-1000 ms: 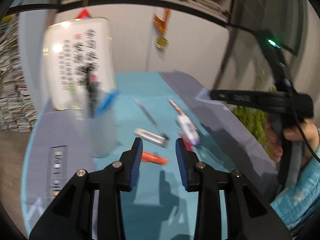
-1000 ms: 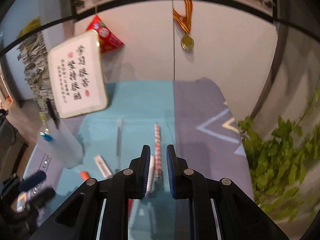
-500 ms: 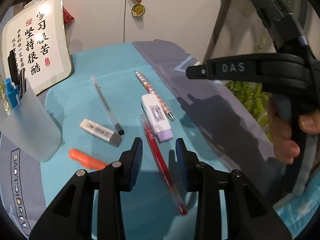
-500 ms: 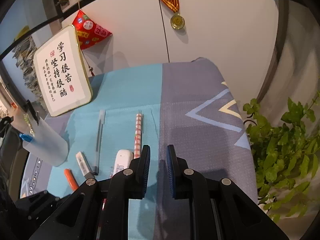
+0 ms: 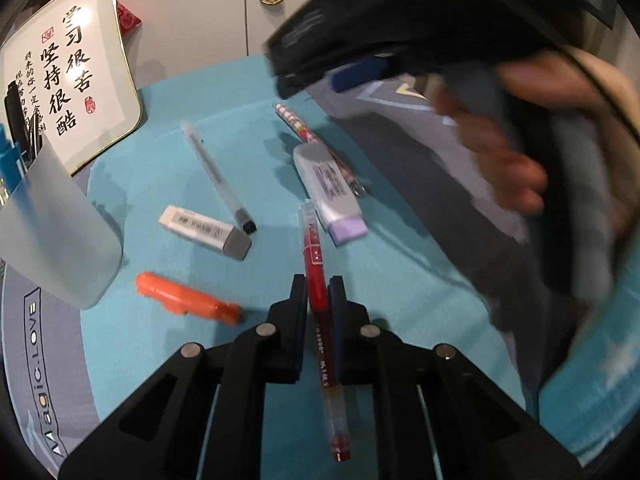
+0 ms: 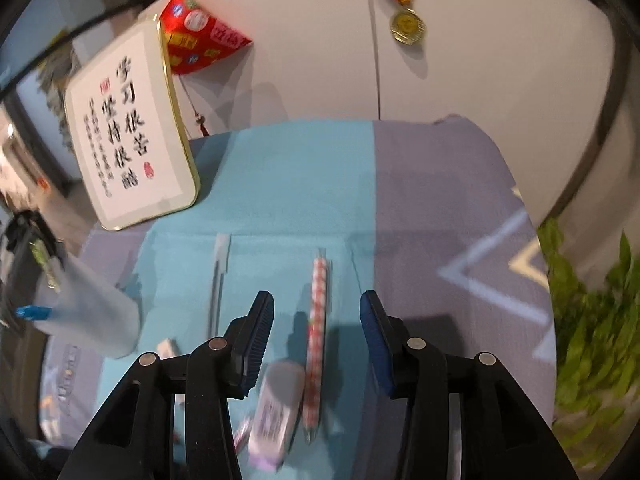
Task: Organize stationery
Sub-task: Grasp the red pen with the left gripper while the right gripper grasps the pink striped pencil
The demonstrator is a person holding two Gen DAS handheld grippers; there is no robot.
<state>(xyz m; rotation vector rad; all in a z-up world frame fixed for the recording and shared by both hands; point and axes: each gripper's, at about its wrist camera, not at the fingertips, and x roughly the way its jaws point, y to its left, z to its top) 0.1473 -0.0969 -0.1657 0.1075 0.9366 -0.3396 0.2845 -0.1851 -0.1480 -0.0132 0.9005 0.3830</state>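
Note:
My left gripper (image 5: 318, 294) is shut on a red pen (image 5: 316, 264) that lies on the teal cloth, its clear end toward me. Ahead lie a white and purple correction tape (image 5: 330, 190), a red-checked pen (image 5: 308, 136), a clear pen (image 5: 216, 178), a white eraser (image 5: 204, 232) and an orange marker (image 5: 184, 298). A frosted pen cup (image 5: 56, 240) stands at the left. My right gripper (image 6: 317, 316) is open above the red-checked pen (image 6: 318, 328), with the correction tape (image 6: 276, 408) just below its left finger.
A framed calligraphy sign (image 6: 128, 128) leans at the back left by the wall. A medal (image 6: 407, 26) hangs on the white cabinet. A green plant (image 6: 592, 340) stands off the table's right edge. The right hand and its gripper body (image 5: 460, 60) fill the upper right of the left wrist view.
My left gripper has come down and closed on the red pen. My right gripper has opened and dropped lower over the red-checked pen and the correction tape.

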